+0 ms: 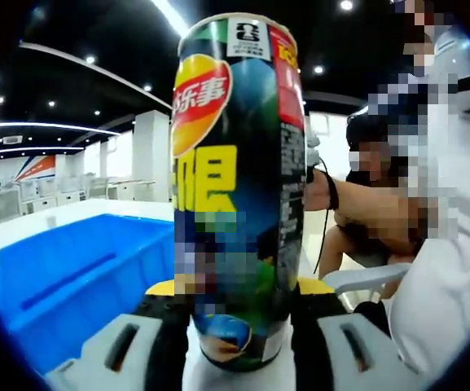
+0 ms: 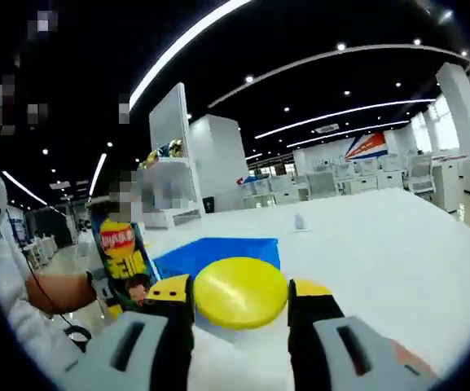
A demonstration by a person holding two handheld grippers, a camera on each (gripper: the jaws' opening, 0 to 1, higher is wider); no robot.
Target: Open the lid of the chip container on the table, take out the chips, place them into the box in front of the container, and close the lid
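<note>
1. Left gripper view: we see the left claw (image 1: 239, 326) clamped on the chip container (image 1: 239, 187), its two jaws pressed against the can's lower sides, one on each side.
2. The container stands upright between the jaws and rises straight ahead of the claw, its label facing us.
3. Ahead of the left claw and to its left lies the blue box (image 1: 80, 269) on the white bench (image 1: 23, 232).
4. To the right of the can, a person's hand (image 1: 365, 208) is near it; we cannot tell whether it touches.
5. Right gripper view: we see the right claw (image 2: 241, 305) pinching the yellow lid (image 2: 241, 292) edgewise, both jaws touching its rim.
6. Beyond the lid, just ahead of the right claw, sits the blue box (image 2: 218, 248); the chip container (image 2: 125, 265) stands to the claw's left, lidless as far as we can tell.
</note>
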